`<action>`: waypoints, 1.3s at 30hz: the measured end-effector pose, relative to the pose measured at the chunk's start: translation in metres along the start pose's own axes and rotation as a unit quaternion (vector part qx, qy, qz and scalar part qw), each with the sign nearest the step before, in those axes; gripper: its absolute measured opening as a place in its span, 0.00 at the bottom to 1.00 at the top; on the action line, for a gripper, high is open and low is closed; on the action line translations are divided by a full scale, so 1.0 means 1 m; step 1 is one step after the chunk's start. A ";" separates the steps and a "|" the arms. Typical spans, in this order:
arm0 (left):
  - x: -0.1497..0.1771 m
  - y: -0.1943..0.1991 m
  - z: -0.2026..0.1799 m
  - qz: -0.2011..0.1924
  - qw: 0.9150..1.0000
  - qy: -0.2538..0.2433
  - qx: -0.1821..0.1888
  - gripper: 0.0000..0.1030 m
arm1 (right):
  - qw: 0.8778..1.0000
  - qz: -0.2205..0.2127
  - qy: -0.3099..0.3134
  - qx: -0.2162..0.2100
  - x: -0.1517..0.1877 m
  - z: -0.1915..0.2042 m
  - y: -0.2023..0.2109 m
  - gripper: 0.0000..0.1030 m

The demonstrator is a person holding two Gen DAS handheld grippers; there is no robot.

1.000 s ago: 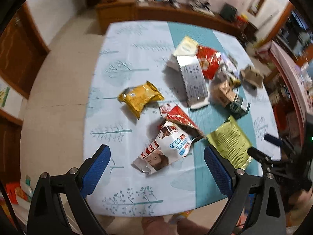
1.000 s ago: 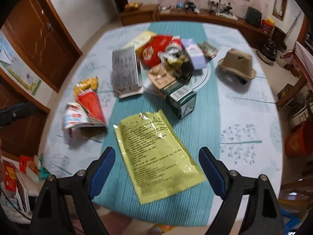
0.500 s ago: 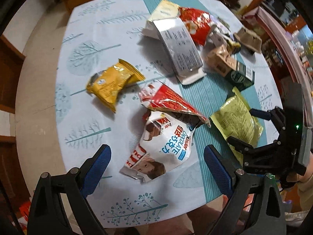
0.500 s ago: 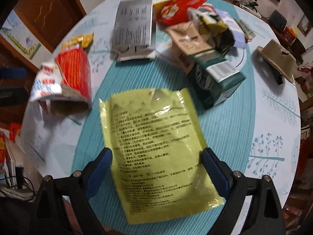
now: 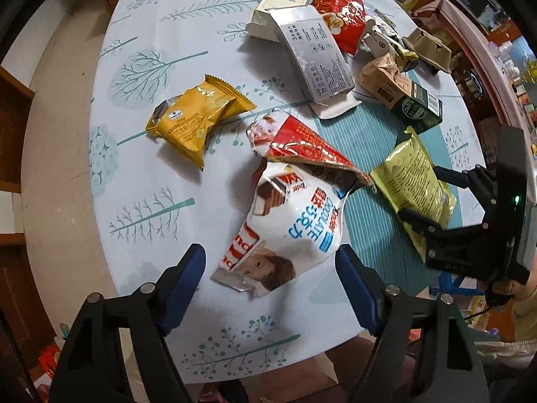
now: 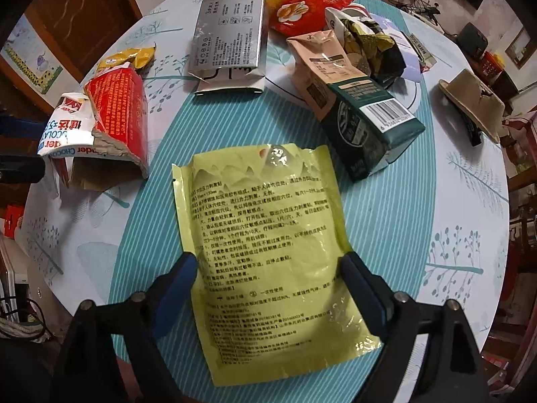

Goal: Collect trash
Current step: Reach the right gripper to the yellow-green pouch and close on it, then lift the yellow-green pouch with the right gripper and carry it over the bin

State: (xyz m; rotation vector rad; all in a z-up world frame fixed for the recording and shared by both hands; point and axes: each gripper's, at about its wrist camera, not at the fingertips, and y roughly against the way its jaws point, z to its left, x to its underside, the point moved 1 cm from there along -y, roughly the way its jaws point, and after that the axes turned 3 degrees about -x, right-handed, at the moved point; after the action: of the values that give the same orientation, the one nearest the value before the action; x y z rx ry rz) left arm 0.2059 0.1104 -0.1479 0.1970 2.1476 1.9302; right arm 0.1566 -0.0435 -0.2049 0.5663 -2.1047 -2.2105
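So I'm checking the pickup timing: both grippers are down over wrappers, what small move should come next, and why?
Probably finish closing. The left gripper straddles the white chocolate wrapper and the right gripper straddles the yellow-green pouch; both are closing, but the pads seem not yet to press.

I read "CHOCOLATE" on the white chocolate wrapper (image 5: pixel 295 221), and dense small print, unreadable to me, on the yellow pouch (image 6: pixel 275 255).

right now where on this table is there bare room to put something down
Bare cloth lies left of the yellow snack packet, out to the table edge, and in the right wrist view right of the dark green carton, below the tan hat. The far middle is crowded around the grey box and red chip bag.
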 end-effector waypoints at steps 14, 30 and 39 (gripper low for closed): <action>0.002 -0.021 -0.001 0.031 0.999 -0.035 0.012 0.55 | 0.999 -0.011 -0.040 -0.015 0.008 -0.007 0.022 0.61; 0.012 0.032 -0.017 -0.013 0.995 -0.097 0.017 0.39 | 0.990 -0.059 -0.123 -0.033 0.020 -0.002 0.098 0.47; 0.033 0.063 -0.030 -0.039 0.990 -0.129 0.042 0.39 | 0.989 -0.089 -0.120 -0.019 0.023 0.019 0.131 0.46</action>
State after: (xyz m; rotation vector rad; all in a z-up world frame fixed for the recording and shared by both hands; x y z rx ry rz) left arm 0.1624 0.0977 -0.0861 0.3514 2.0358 1.6715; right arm 0.1005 -0.0421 -0.0826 0.5266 -2.1925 -2.5279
